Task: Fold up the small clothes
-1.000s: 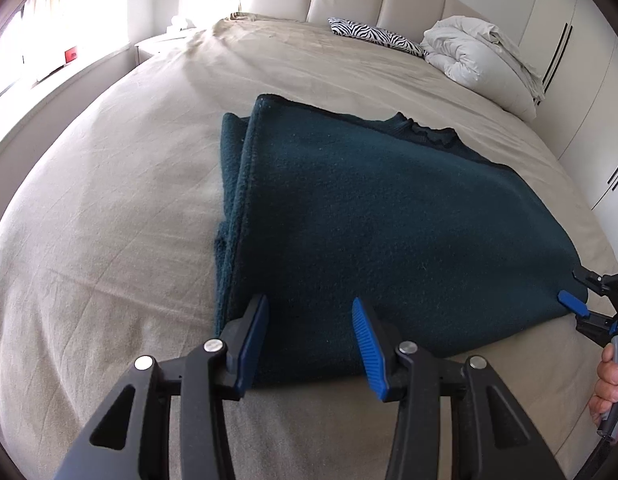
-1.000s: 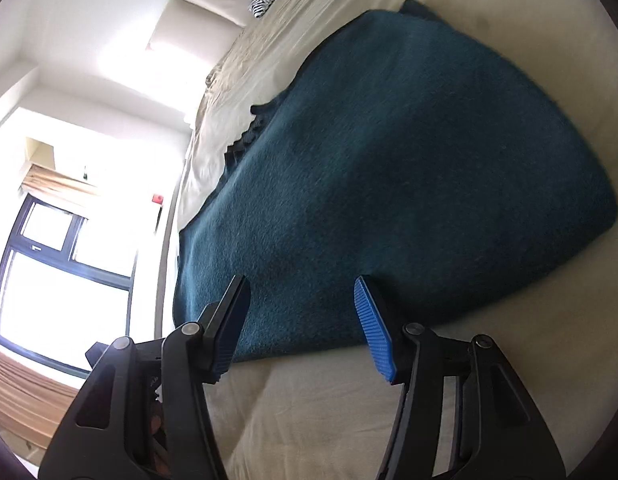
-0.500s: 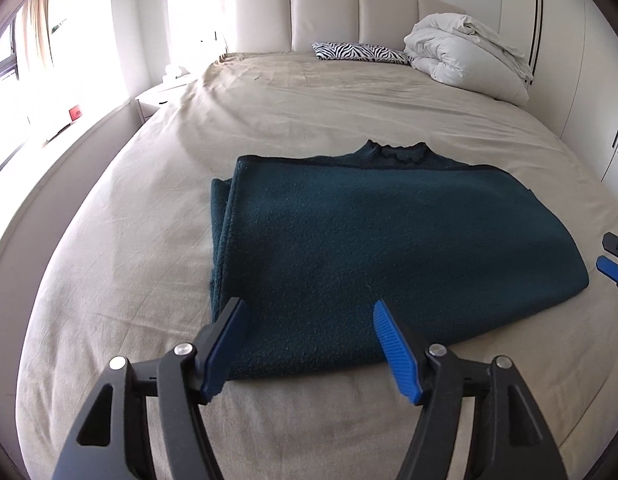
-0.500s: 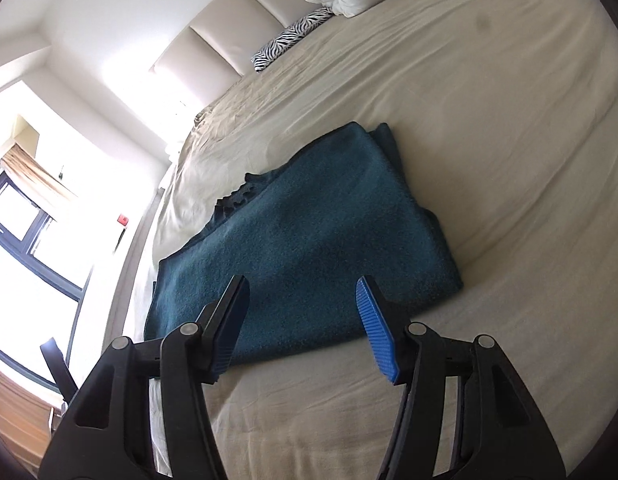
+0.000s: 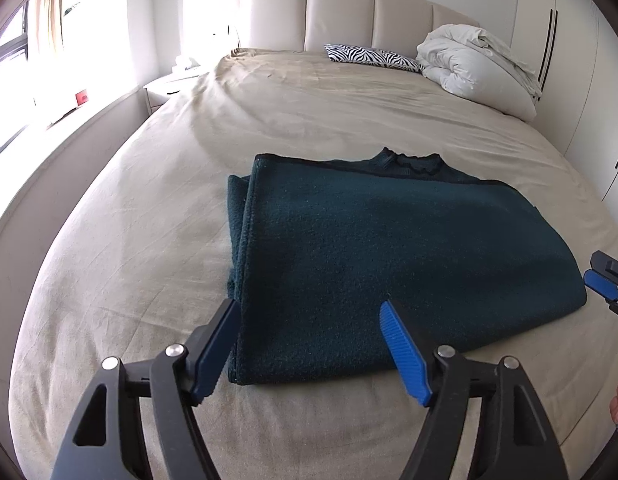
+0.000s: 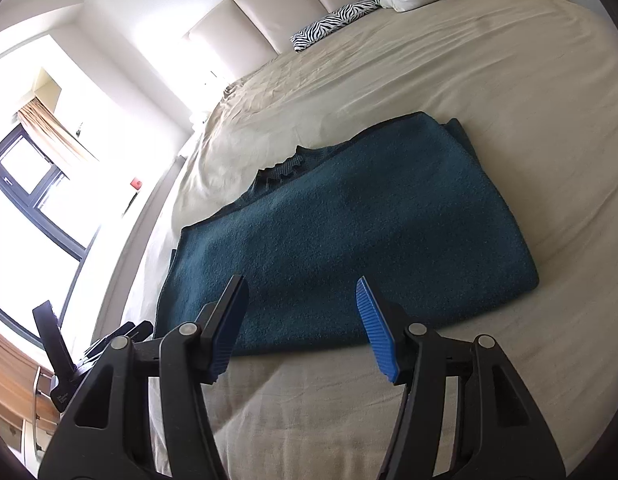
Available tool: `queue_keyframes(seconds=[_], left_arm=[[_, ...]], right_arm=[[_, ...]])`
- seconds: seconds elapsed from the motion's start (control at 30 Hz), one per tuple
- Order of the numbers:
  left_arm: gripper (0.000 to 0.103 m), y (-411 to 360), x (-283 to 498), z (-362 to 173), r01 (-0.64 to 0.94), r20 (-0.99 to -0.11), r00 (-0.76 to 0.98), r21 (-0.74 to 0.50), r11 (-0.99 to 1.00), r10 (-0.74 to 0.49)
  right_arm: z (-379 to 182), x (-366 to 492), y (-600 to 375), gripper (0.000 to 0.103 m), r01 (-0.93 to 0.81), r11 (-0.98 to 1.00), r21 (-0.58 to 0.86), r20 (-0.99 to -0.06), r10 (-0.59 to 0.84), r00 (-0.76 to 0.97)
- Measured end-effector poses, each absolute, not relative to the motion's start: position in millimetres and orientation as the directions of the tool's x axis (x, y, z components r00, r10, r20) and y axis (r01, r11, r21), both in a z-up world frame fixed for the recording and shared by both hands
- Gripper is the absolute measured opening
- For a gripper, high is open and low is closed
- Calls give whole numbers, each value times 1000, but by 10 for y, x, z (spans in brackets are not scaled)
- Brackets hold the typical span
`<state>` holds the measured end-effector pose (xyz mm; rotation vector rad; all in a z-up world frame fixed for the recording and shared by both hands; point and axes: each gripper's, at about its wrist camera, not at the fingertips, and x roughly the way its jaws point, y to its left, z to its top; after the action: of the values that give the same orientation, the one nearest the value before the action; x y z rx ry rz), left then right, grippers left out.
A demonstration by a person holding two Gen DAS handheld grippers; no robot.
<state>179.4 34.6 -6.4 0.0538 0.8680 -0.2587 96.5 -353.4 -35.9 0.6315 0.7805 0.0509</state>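
Note:
A dark teal sweater (image 5: 393, 256) lies folded flat on the beige bed sheet (image 5: 141, 248); its collar pokes out at the far edge. It also shows in the right wrist view (image 6: 361, 236). My left gripper (image 5: 309, 324) is open and empty, above the sweater's near left corner. My right gripper (image 6: 301, 304) is open and empty, above the sweater's near edge on the right side. The right gripper's blue tip shows in the left wrist view (image 5: 601, 286), just off the sweater's right edge.
A zebra-print pillow (image 5: 373, 56) and a bundled white duvet (image 5: 477, 68) lie by the padded headboard (image 5: 341, 16). A nightstand (image 5: 169, 84) and window stand on the left. White wardrobe doors (image 5: 577, 60) are on the right.
Both grippers have drawn back and up from the sweater, which now looks smaller and lies untouched. Both stayed open.

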Motion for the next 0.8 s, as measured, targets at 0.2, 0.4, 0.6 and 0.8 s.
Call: queue_keyframes(seconds=[0.2,0.4,0.6,0.8], left_arm=[[81,609,2080,-172,212,-762,586,-183,960,-275],[77,1182,2621,-362,107,-736,506,-464,880,-449],[69,1384,2941,-598,40,-718,411,-601,798,-562],[69,1266,2991,-703,32,-683,357,-672,740,-637]], right_arm=[[-385,1142,-3422,55,155,825,543,-650,297,700],[-369,1433,-3319,55,97,823,559,-639,353,683],[-474,1767,-3233,55,61,793,606,-622,425,658],[-606,2046,-3154,55,33,738,674,-591,511,625]])
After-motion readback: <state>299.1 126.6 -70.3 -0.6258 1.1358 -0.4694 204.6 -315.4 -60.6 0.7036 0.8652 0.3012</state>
